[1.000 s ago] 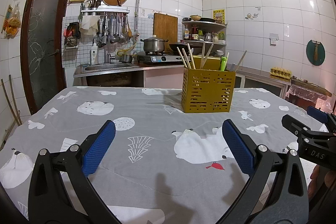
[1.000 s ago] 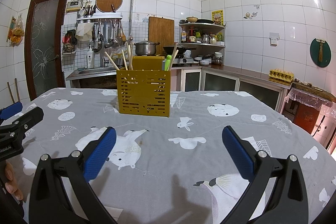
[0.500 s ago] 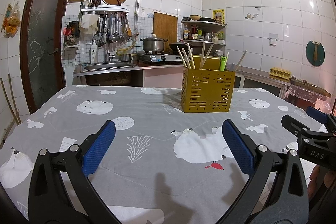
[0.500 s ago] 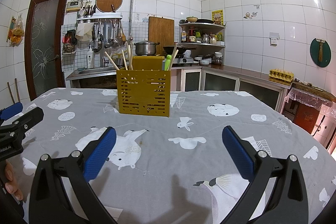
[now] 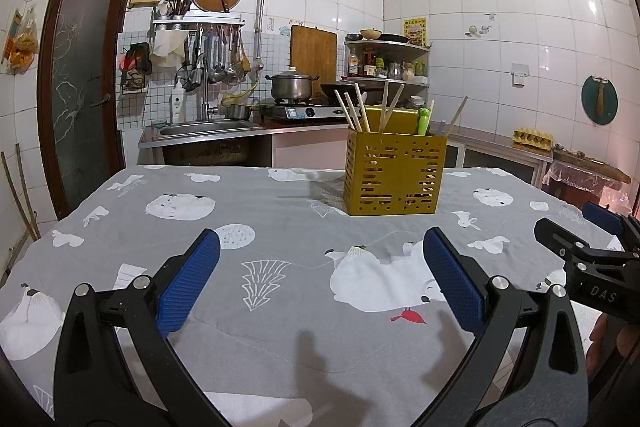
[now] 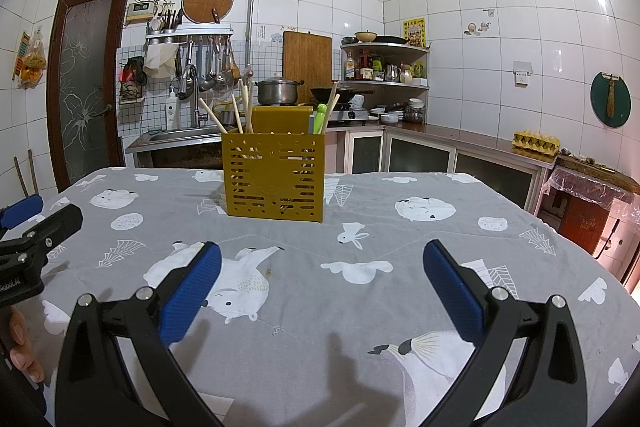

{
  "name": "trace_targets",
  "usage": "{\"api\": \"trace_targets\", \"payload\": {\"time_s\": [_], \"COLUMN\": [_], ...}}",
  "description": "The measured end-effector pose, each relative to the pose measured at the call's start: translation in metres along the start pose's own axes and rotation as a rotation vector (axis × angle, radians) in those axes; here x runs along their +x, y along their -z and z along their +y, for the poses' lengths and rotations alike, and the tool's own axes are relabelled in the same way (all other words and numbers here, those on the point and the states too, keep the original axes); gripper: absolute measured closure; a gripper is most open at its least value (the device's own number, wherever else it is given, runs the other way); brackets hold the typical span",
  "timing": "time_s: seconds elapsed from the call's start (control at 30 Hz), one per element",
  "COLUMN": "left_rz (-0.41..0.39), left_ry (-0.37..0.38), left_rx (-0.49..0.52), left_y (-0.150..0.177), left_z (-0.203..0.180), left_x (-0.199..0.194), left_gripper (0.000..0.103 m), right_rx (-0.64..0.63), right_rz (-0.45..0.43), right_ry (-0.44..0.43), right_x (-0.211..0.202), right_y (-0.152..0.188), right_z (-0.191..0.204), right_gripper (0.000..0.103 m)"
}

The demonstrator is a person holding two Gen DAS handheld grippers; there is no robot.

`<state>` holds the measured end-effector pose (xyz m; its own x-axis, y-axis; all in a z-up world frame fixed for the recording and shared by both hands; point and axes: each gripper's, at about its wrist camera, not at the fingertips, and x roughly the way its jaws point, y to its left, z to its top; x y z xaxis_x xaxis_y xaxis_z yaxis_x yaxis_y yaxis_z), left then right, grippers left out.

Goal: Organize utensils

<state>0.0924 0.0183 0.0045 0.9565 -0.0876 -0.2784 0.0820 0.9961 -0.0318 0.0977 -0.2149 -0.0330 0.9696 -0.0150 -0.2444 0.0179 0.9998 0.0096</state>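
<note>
A yellow slotted utensil holder point(image 5: 394, 175) stands on the table, far from both grippers; it also shows in the right wrist view point(image 6: 275, 177). Wooden chopsticks point(image 5: 352, 111) and a green utensil point(image 5: 423, 122) stick up out of it. My left gripper point(image 5: 320, 275) is open and empty, low over the cloth near the front edge. My right gripper point(image 6: 320, 279) is open and empty too, to the right of the left one. Each gripper shows at the edge of the other's view: the right gripper point(image 5: 580, 243) and the left gripper point(image 6: 36, 223).
The table carries a grey cloth point(image 5: 280, 227) with white animal prints. Behind it are a sink point(image 5: 204, 129), a stove with a pot point(image 5: 294, 87), hanging ladles, a corner shelf and a counter with an egg tray point(image 6: 536, 141). A door point(image 5: 80, 83) is at the left.
</note>
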Motion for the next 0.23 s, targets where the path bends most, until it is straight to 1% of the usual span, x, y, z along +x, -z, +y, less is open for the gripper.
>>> {"api": "trace_targets", "payload": {"time_s": [0.23], "left_rz": [0.002], "left_ry": [0.007], "left_rx": [-0.005], "left_y": [0.0002], "left_z": [0.0018], "left_x": [0.0004], "left_gripper": [0.005], "right_rx": [0.001], "right_rz": [-0.001], "right_ry": [0.000], "right_x": [-0.0005], "right_y": [0.0001], "right_z": [-0.0003], "right_gripper": [0.004]}}
